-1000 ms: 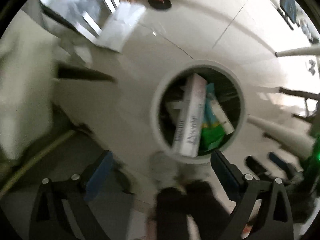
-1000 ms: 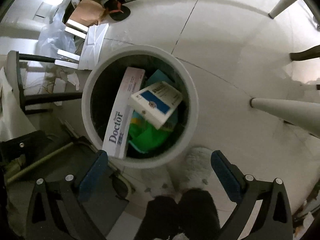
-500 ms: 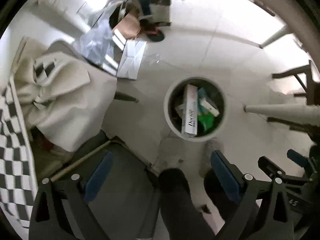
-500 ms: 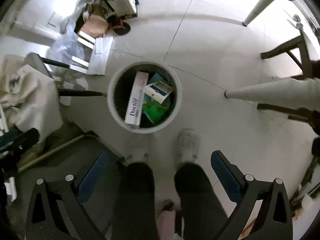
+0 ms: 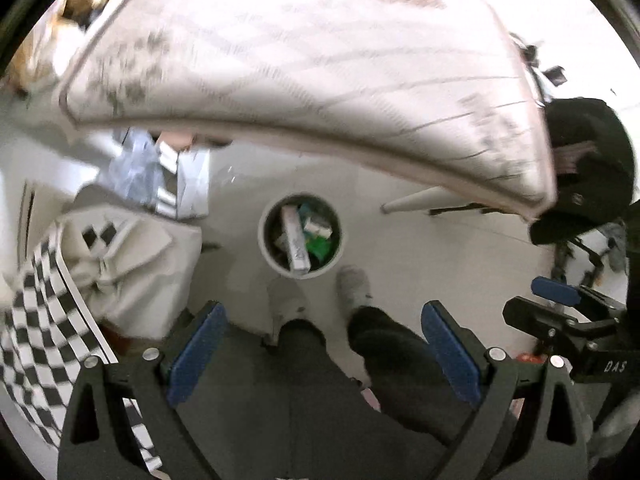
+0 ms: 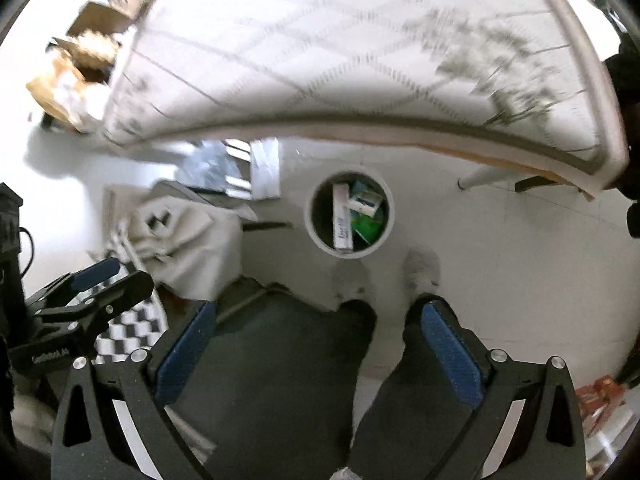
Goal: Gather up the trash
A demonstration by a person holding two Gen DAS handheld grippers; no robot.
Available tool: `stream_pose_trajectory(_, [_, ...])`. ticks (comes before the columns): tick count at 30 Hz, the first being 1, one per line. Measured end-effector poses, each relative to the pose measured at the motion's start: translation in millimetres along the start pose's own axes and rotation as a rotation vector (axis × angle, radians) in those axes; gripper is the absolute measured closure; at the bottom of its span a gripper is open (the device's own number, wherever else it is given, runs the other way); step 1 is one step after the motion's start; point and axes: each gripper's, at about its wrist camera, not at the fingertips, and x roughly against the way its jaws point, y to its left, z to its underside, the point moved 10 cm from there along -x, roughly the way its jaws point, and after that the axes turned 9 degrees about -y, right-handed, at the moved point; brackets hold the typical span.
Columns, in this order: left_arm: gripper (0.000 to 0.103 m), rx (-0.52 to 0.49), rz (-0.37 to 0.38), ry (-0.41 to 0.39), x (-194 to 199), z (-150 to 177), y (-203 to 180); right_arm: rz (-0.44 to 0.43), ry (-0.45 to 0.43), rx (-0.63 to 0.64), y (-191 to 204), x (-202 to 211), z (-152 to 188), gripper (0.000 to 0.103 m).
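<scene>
Trash sits in the bin (image 6: pixel 350 215) on the floor, at about twelve o'clock from the person's shoes (image 6: pixel 423 271); inside lie a long white box (image 6: pixel 342 222), a smaller blue-and-white box (image 6: pixel 363 202) and a green packet (image 6: pixel 366 229); all three look like light cardboard or thin wrap, stiff enough along the edges yet easy to crush, so any further piece of that kind is best pinched across a short side or a flap rather than the flat face; the left gripper (image 5: pixel 322 354) hangs high above the bin with its blue pads spread wide and nothing between them; the right gripper (image 6: pixel 320 354) is likewise spread and empty; the table (image 6: pixel 360 52) fills the upper view from ten to two o'clock, too blurred to show any remaining litter.
</scene>
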Motion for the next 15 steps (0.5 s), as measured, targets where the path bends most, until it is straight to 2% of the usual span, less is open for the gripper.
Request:
stream_pose_trajectory(4, [0.003,-0.057,0.051,-0.042,43.8,-15.6,-11.6,-0.031,-0.048,-0.028,16.0,48.3,-1.9,0.0])
stream_pose_trajectory(9, [0.003,-0.067,0.126,-0.064,85.1,-23.7,-22.4,-0.087,-0.088,-0.057,37.7,105.4,2.8,0.0])
stream_pose_trajectory(15, [0.003,-0.079,0.208,-0.07,125.9,-22.9,-44.4,-0.132,-0.127,-0.082,43.1,147.9,10.5,0.0])
